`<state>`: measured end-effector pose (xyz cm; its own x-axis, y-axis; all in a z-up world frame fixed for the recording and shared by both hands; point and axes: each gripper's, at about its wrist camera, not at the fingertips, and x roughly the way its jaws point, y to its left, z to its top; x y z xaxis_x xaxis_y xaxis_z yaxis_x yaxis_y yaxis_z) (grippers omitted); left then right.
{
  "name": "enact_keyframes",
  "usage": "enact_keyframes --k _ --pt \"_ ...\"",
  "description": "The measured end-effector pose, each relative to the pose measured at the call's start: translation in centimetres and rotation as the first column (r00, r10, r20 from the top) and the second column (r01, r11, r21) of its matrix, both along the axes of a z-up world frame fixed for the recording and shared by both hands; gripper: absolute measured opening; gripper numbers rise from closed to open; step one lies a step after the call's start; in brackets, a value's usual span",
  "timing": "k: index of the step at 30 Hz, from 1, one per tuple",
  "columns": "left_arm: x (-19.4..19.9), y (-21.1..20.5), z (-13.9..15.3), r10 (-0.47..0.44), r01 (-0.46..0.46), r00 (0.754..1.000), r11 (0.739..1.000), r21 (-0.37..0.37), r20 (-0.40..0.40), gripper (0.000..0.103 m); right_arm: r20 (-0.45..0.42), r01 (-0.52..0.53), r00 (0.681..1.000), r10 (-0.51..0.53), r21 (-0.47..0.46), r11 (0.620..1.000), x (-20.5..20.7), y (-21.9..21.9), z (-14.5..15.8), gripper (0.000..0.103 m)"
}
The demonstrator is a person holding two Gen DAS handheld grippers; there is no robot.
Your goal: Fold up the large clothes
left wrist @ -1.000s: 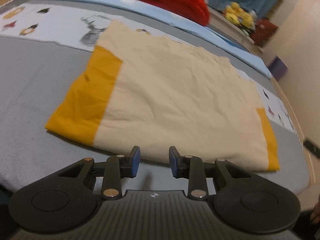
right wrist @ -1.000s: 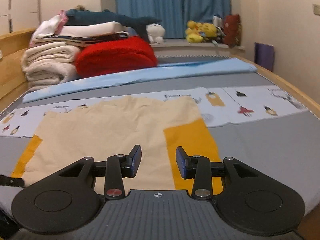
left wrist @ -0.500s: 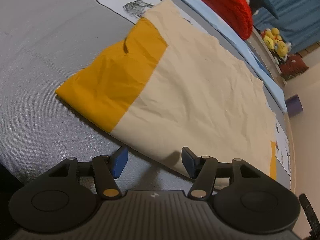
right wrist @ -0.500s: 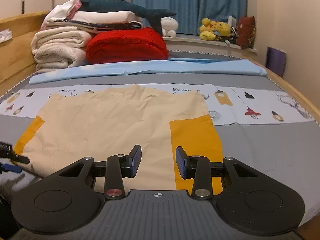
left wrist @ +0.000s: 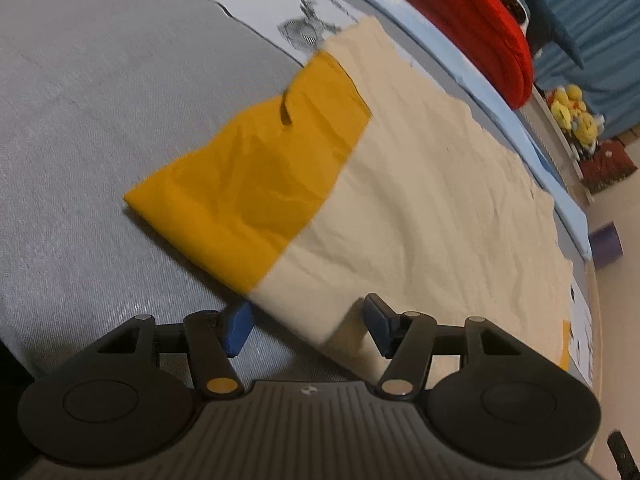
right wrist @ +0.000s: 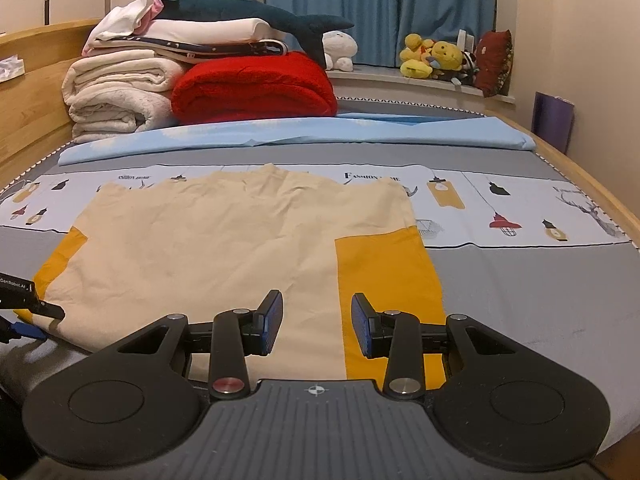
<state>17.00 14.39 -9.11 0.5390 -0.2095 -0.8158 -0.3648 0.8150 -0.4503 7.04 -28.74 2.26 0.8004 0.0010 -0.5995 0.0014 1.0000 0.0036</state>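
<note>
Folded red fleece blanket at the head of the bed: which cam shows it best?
Right wrist view: the folded red fleece blanket sits centred, whole and sharp beside the white stack. Left wrist view catches only a blurred, cropped slice at the top edge.

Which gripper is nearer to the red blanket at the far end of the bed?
Neither clearly. The left gripper and the right gripper both sit at the near edge of the cream garment, across the bed from the red blanket.
</note>
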Motion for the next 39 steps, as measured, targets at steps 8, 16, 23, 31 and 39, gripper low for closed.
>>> enact_keyframes --k 8,16,23,31,39 --pt "0.5 1.2 -0.6 0.163 -0.161 0.985 0.986 -0.041 0.054 0.065 -0.004 0.0 1.0 0.0 -0.003 1.0 -0.2 -0.1 -0.1 0.039" --pt "0.9 1.0 1.2 0.165 -0.163 0.977 0.986 -0.02 0.134 0.012 0.01 -0.026 1.0 0.026 0.011 1.0 0.0 0.7 -0.1 0.04" --pt "-0.3 1.7 8.7 0.027 -0.04 0.974 0.998 0.056 0.225 0.004 0.011 -0.1 0.995 0.1 0.032 0.994 1.9 5.0 -0.1 0.04" --pt "-1.7 5.7 11.5 -0.08 0.054 0.976 0.99 0.132 0.202 0.005 -0.026 -0.276 0.96 0.279 0.096 0.956 4.4 12.5 -0.7 0.04" --pt "0.6 9.7 4.4 0.101 -0.107 0.991 0.992 -0.065 -0.093 0.05 -0.389 -0.293 0.878 0.278 0.021 0.956 9.5 19.2 -9.0 0.038"
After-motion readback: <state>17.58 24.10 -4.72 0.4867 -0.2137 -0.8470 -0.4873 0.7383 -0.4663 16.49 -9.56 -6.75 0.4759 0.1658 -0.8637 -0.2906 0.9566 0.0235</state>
